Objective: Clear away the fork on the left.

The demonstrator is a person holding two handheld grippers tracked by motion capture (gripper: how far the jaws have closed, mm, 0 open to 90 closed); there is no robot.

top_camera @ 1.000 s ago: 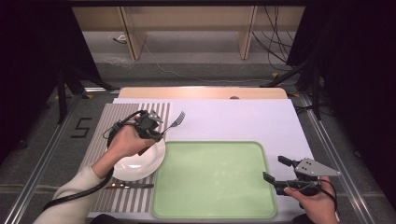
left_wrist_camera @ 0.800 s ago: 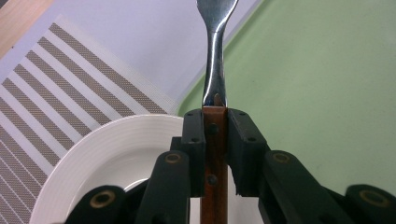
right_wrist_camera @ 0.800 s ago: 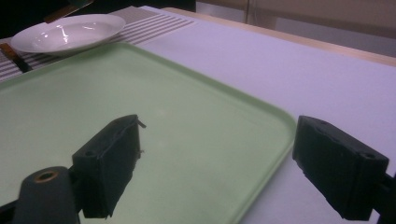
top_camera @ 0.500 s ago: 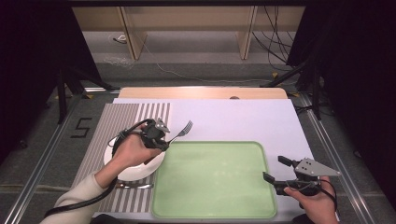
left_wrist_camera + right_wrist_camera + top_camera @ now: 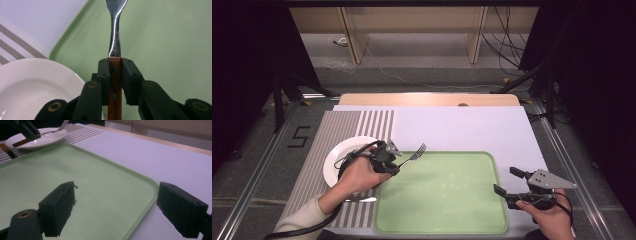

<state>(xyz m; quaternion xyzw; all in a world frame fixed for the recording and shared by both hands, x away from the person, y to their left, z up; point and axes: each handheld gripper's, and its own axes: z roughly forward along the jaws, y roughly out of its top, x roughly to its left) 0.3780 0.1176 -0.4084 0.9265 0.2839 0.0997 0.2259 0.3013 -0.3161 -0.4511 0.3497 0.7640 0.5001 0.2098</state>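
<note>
My left gripper [image 5: 391, 161] is shut on a fork [image 5: 413, 154] with a brown wooden handle, at the green tray's [image 5: 447, 220] near-left corner. In the left gripper view the black fingers [image 5: 103, 75] clamp the handle [image 5: 114, 85], and the steel neck and tines [image 5: 115, 30] reach out over the tray [image 5: 162, 45]. A white plate [image 5: 337, 160] lies just left of that hand. My right gripper [image 5: 506, 183] rests at the tray's right edge, jaws wide apart with nothing between them. From the right gripper view [image 5: 115, 210] the fork [image 5: 53, 131] hangs above the plate [image 5: 37, 138] far off.
A grey striped placemat [image 5: 327, 130] lies under the plate, on a white table cover [image 5: 462, 127]. A knife [image 5: 359, 199] with a dark handle lies on the mat near the front edge. A wooden table rim [image 5: 427, 99] runs along the back.
My left hand has carried the fork to the right and slightly down, from over the placemat and plate to the tray's left edge. The right gripper has stayed put.
</note>
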